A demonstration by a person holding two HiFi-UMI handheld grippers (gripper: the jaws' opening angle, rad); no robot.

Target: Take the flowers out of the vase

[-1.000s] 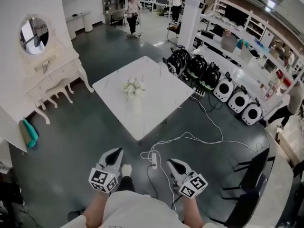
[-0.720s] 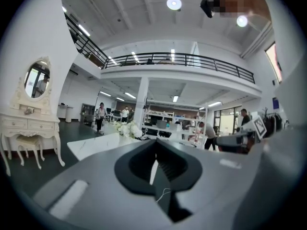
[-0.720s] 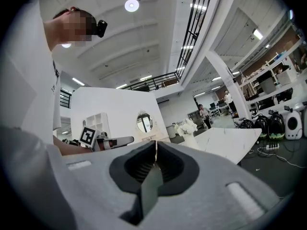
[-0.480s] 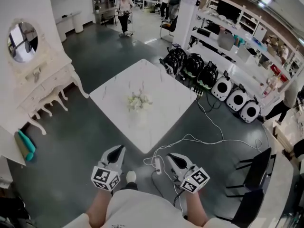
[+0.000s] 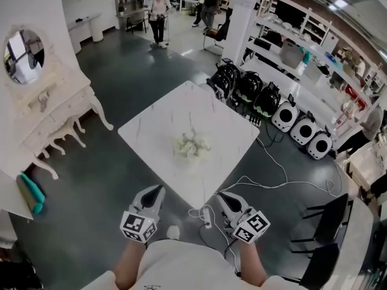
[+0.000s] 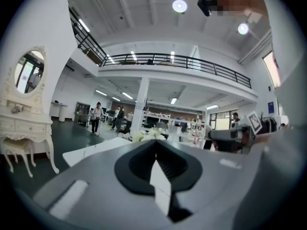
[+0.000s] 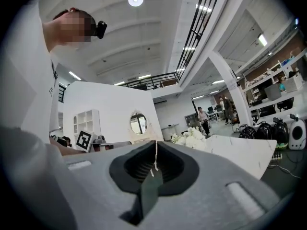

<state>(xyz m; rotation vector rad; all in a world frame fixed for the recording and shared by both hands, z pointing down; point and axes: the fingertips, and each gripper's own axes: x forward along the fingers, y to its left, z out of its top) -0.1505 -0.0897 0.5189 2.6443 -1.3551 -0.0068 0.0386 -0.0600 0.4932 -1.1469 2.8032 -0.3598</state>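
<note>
On middle of white marble-patterned square table (image 5: 151, 128): bunch of white flowers (image 5: 192, 145), upright. Left gripper (image 5: 155, 192) and right gripper (image 5: 222, 197) side by side, pointing level toward table's near corner, well apart from flowers. Both jaw pairs clenched tip to tip, nothing between them.

Big open lab or workshop hall: mezzanine railing (image 6: 182, 60), long shelving racks (image 5: 302, 32) of gear, cables (image 5: 275, 183) across grey floor (image 5: 103, 180), staged white vanity table (image 5: 57, 116), marble-look surface (image 5: 151, 132) mid-room.

No legible text, no readable labels, brands, numbers or signs
</note>
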